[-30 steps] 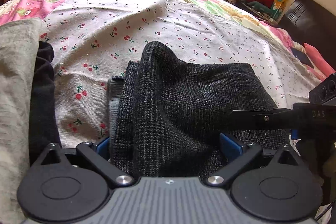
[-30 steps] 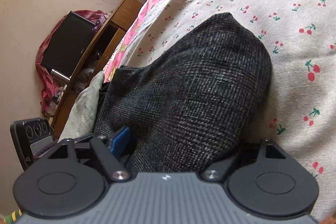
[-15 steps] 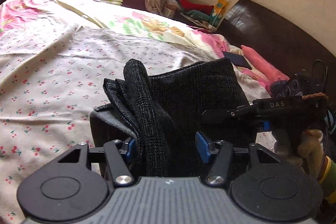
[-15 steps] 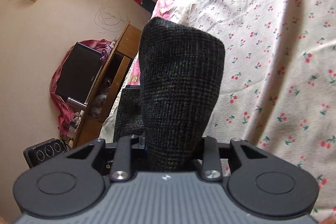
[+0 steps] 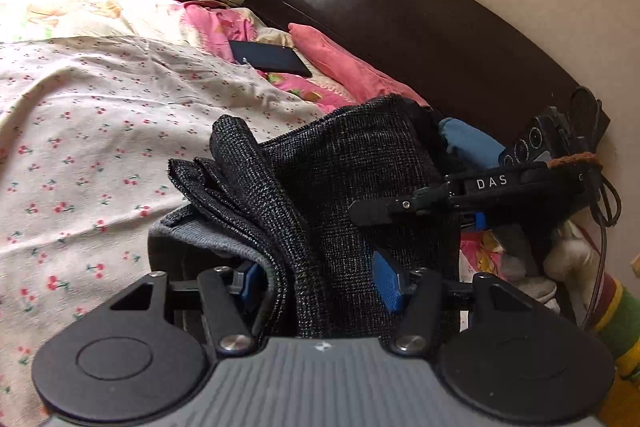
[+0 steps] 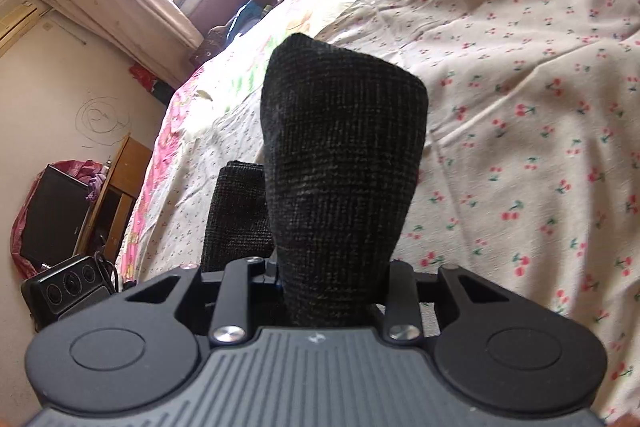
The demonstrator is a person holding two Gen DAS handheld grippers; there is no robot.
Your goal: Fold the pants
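The pants [image 5: 340, 183] are dark grey checked fabric, folded into a thick bundle and held up off the bed. My left gripper [image 5: 316, 283] is shut on one end of the bundle, its blue pads pressed on the layers. My right gripper [image 6: 332, 287] is shut on the other end, where the pants [image 6: 340, 163] rise as a rounded hump that hides the fingertips. The right gripper also shows in the left wrist view [image 5: 420, 203], clamped on the bundle's right side.
The bed has a cream cherry-print sheet [image 5: 92, 131] [image 6: 520, 107]. A dark phone [image 5: 272, 59] and pink pillow [image 5: 344, 67] lie by the dark headboard [image 5: 420, 19]. A wooden cabinet [image 6: 116, 195] and a black screen [image 6: 52, 223] stand beside the bed.
Both grippers have lifted the bundle and swung it toward the headboard. The right gripper closed tightly on the pants; the left view turned from the bed's middle to the pillow end.
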